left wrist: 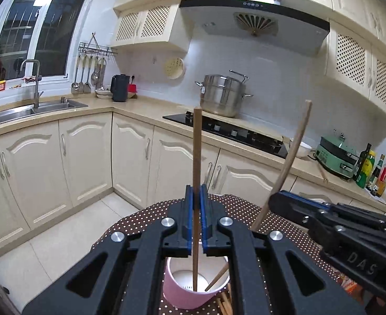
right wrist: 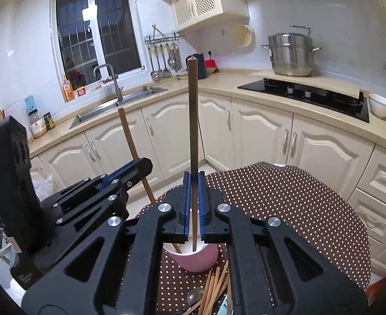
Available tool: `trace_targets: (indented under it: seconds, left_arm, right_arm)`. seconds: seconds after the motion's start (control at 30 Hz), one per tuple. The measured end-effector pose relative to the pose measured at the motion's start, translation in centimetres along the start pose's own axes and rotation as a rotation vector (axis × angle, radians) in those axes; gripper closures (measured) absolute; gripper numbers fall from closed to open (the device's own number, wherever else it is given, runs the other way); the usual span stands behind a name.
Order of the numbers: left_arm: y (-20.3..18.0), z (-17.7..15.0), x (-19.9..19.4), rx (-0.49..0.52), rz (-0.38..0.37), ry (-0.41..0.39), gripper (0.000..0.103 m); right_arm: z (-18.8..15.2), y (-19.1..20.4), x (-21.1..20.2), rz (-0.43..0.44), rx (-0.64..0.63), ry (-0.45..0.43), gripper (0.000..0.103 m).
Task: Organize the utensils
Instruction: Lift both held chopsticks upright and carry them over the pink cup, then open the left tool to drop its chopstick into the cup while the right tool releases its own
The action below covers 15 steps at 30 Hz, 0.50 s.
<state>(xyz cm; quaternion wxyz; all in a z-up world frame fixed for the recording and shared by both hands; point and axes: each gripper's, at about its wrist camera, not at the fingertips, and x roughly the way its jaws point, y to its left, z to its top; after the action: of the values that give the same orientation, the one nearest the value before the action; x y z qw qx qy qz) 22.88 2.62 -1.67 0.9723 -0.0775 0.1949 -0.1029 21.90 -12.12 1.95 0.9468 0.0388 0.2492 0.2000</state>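
Now each gripper, left and right, clenches a chopstick dipping inside the pink cup.

The right gripper is clamped on an upright chopstick whose lower end stands inside the pink cup. To the left of the cup, the left gripper pinches a second chopstick that leans left, its lower end also in the cup. Just in front of the cup, loose chopsticks lie in a heap on the brown polka-dot tablecloth.
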Motion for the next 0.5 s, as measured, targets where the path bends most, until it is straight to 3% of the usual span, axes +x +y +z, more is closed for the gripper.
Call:
trace_targets:
  seconds: [0.1,0.23,0.33,0.5]
  left_arm:
    - [0.1,-0.3,0.0,-0.001,-0.009,0.022,0.096]
    - [0.2,-0.6,-0.5,0.003,-0.002,0.017,0.078]
    - [0.3,-0.8,-0.8,0.006,0.003,0.018,0.076]
    - [0.5,-0.8,-1.4,0.014,0.028,0.017,0.064]
  right_arm:
    - [-0.7,-0.3,0.4,-0.004,0.012,0.013,0.097]
    - [-1.1,-0.2,0.7,-0.008,0.015,0.025,0.097]
    - [-1.5,-0.3,0.9,-0.009,0.019,0.031,0.097]
    - [-2.0,-0.4,1.0,-0.01,0.029,0.042,0.097]
